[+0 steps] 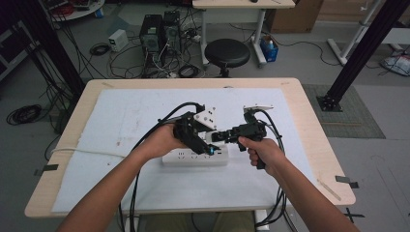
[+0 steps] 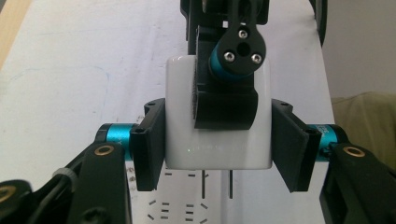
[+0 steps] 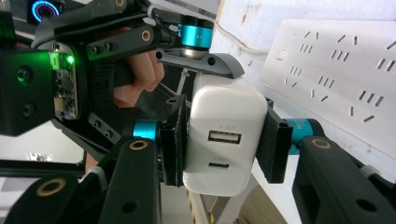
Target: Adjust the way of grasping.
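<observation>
A white USB charger hangs just above a white power strip on the mat. My left gripper is shut on the charger, one pad on each side, and the charger's metal prongs point down over the strip's sockets. My right gripper comes in from the right and is shut on the same charger, whose USB ports face its camera. One right jaw lies across the charger's face in the left gripper view. A left-gripper jaw presses on the charger's top in the right gripper view, beside the strip.
A white mat covers most of the wooden table. The strip's white cord runs off to the left edge. Black cables trail from both grippers toward the front edge. A black stool and computer cases stand beyond the table.
</observation>
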Available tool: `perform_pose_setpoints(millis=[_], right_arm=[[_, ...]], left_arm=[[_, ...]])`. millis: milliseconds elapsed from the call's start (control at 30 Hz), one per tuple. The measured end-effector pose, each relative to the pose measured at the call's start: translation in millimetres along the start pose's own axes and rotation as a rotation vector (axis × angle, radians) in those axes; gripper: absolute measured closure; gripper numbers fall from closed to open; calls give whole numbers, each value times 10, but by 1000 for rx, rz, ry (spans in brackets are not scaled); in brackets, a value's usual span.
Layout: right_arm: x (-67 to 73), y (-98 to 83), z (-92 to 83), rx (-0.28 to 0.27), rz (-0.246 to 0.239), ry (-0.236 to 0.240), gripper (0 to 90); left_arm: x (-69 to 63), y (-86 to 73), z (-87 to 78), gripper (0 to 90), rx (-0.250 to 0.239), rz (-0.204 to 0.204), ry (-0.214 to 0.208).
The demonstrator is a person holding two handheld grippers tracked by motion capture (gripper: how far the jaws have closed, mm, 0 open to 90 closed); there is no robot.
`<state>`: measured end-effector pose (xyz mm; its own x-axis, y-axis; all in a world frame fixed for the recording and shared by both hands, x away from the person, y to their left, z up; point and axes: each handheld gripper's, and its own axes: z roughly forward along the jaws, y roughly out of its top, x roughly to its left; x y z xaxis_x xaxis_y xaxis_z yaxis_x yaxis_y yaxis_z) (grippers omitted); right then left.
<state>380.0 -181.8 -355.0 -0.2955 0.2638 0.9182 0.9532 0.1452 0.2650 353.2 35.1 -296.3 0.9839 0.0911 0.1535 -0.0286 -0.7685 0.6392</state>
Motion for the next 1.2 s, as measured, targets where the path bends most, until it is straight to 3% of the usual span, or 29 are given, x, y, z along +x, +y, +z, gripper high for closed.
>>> perform_pose_setpoints(millis=[67,133,333,467,600,733,800,900,967,1067,1200], right_arm=[[10,0,-4,-13,-16,-14,618],[23,-3,-13,-8,-47,-58,619],[22,-25,-165,-51,-136,-167,620],[-7,-14,-273,-69,-182,-201,620],[-30,-5,-374,-85,-284,-267,620],[42,-8,-443,-78,-423,-398,621],[92,-3,-465,-66,-478,-474,621],[146,23,-489,-26,-505,-537,621],[176,31,-495,5,-527,-580,621],[205,47,-507,54,-548,-630,621],[232,67,-527,130,-569,-683,620]], left_arm=[[5,1,30,407,21,-26,4],[35,-24,43,262,58,-67,14],[132,-211,-78,198,98,-159,22],[177,-344,-209,198,111,-197,49],[211,-501,-326,198,135,-245,71],[271,-683,-430,198,178,-303,118],[310,-762,-491,198,209,-338,135],[369,-865,-589,198,261,-382,149],[411,-927,-649,198,287,-451,177],[478,-1018,-757,198,328,-477,196],[494,-1100,-855,198,379,-466,221]])
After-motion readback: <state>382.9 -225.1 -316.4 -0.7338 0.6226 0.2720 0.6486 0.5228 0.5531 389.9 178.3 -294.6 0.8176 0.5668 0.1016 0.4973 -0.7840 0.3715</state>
